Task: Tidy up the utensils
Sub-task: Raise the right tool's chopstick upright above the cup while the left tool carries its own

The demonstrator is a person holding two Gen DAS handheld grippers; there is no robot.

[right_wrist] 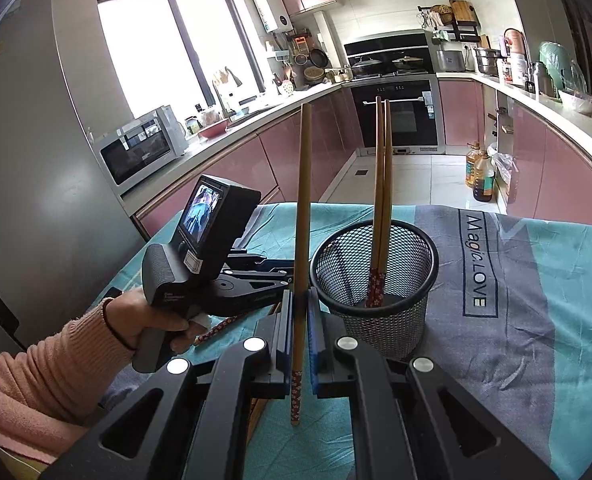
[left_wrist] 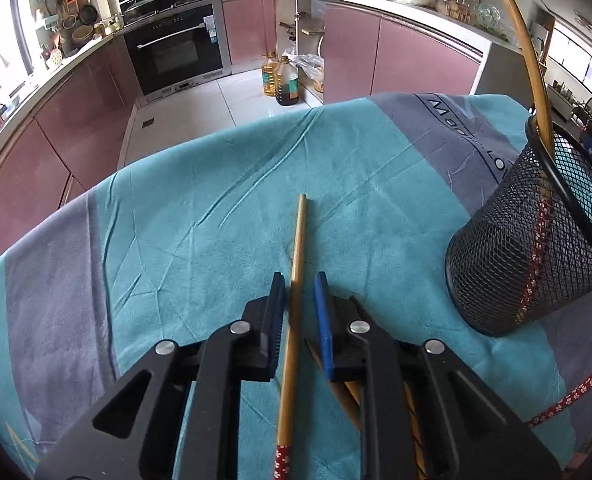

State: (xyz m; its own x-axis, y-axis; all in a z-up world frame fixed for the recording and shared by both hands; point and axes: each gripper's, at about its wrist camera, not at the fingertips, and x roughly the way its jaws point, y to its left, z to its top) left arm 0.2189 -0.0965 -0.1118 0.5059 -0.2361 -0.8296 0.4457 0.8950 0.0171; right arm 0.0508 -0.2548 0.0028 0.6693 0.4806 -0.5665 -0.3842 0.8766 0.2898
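Note:
A black mesh cup (right_wrist: 375, 280) stands on the cloth-covered table and holds two upright chopsticks (right_wrist: 381, 208). My right gripper (right_wrist: 299, 312) is shut on a wooden chopstick (right_wrist: 303, 200) and holds it upright just left of the cup. In the left wrist view, my left gripper (left_wrist: 299, 292) straddles a chopstick (left_wrist: 296, 280) lying on the cloth, jaws a little apart and not clamped. More chopsticks (left_wrist: 345, 396) lie under its right finger. The mesh cup (left_wrist: 535, 232) is to the right, with a chopstick (left_wrist: 535, 72) rising from it.
The teal and grey cloth (right_wrist: 535, 320) covers the whole table. Another patterned chopstick (left_wrist: 567, 396) lies at the cloth's right edge. The left hand-held gripper body (right_wrist: 212, 264) sits close left of the cup. Kitchen cabinets and oil bottles (left_wrist: 282, 80) are beyond the table.

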